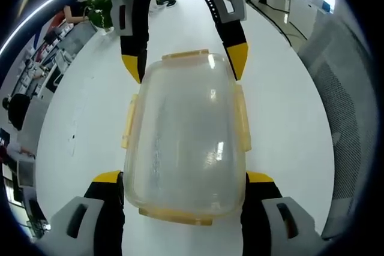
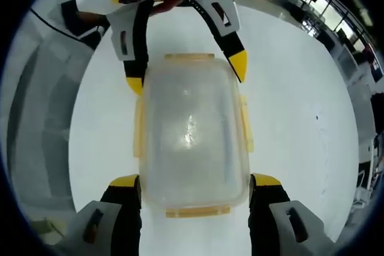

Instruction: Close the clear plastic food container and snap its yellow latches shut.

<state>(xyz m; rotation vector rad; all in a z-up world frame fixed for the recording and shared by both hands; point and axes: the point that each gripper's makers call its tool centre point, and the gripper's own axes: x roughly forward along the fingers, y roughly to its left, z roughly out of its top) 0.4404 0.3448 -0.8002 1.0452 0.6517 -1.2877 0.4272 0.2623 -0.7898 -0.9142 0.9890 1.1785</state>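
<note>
Clear plastic container (image 1: 183, 142) sat in the middle of the left gripper view, on a white table (image 1: 288, 130), with its lid on top and the yellow latches (image 1: 127, 123) running along its sides and ends. I had my left gripper (image 1: 183, 178) at the bottom of that frame, jaws spread wide, one yellow tip at each side of the near end of the box; I could not tell if they touched it. From the top of the same frame the right gripper (image 1: 183, 61) reached in, also spread, its two tips at the far corners of the lid. In the right gripper view the container (image 2: 192, 139) was again in the centre, the right gripper (image 2: 195, 181) straddling its near end from the bottom of the frame, and the left gripper (image 2: 189, 70) came down from the top, tips beside the far corners. Whether the latches (image 2: 246, 125) were snapped down I could not tell. A grey chair (image 1: 351, 124) showed at the right edge of the left gripper view.
</note>
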